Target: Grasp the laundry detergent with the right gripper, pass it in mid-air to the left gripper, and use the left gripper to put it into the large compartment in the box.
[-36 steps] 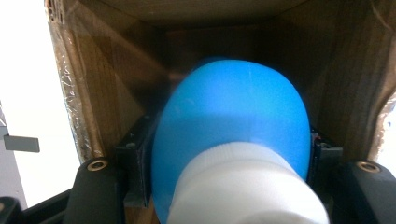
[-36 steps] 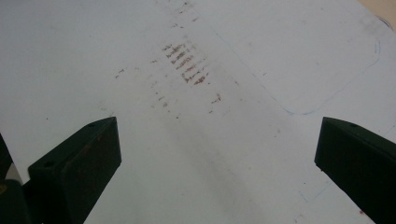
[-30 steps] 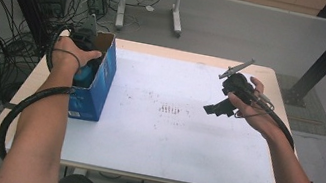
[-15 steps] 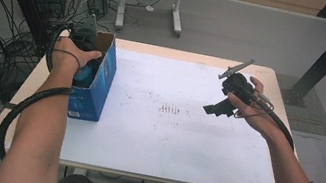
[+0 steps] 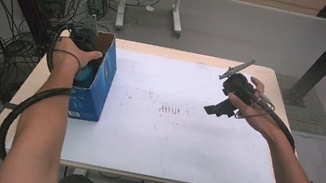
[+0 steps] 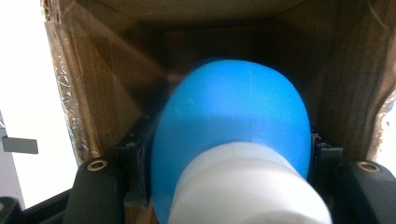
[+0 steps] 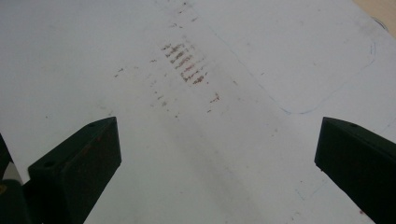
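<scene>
Reaching down into an open blue box (image 5: 96, 85) at the left edge of the tabletop (image 5: 167, 143), the left hand-held gripper (image 6: 233, 154) has its jaws clamped on a blue bottle (image 6: 233, 126) with a white cap (image 6: 247, 186). The bottle sits inside the box, its rounded body pointing toward the bottom and the brown cardboard walls close on every side.

The bottle looks like smooth, glossy plastic, probably light and fairly stiff, though a thin wall could give a little under a hard squeeze. Its curved, slick sides invite slipping, so the better hold seems to be across the widest part of the body just ahead of the cap, where the jaws now sit, rather than on the cap itself.

Room inside the box is tight: the walls and the ragged, taped rim leave little clearance beside the jaws, so any move in or out should run straight along the box's axis to avoid catching a flap. The box stands near the tabletop's left edge and could tip or slide if dragged sideways.

The right hand-held gripper (image 7: 215, 158) hangs above the bare white middle of the tabletop with its jaws wide apart and nothing between them; open room lies all around it.
</scene>
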Available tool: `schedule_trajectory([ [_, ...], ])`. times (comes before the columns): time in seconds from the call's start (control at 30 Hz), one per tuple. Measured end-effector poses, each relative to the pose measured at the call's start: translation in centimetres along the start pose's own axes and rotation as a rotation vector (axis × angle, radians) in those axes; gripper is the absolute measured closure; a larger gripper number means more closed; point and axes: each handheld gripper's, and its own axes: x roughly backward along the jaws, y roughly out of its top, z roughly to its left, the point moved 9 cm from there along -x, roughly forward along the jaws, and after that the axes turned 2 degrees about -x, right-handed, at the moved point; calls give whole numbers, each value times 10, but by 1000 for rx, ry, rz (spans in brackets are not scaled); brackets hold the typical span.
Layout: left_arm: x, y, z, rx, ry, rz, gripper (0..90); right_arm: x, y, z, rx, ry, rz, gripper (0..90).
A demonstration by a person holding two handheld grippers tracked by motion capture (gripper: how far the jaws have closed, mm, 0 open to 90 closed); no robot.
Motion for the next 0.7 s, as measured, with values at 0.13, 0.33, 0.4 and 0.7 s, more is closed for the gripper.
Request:
schedule_trajectory([
  [0.13, 0, 0, 0, 3, -2, 0, 357, 0, 1, 0, 1, 1, -2, 4],
  [0.33, 0, 0, 0, 4, -4, -1, 356, -1, 0, 0, 0, 3, 1, 4],
  [0.4, 0, 0, 0, 4, -3, -2, 356, -2, 0, 0, 1, 4, 2, 4],
  [0.7, -1, 0, 0, 5, -5, -5, 356, -2, 2, 1, 8, 4, 4, 4],
])
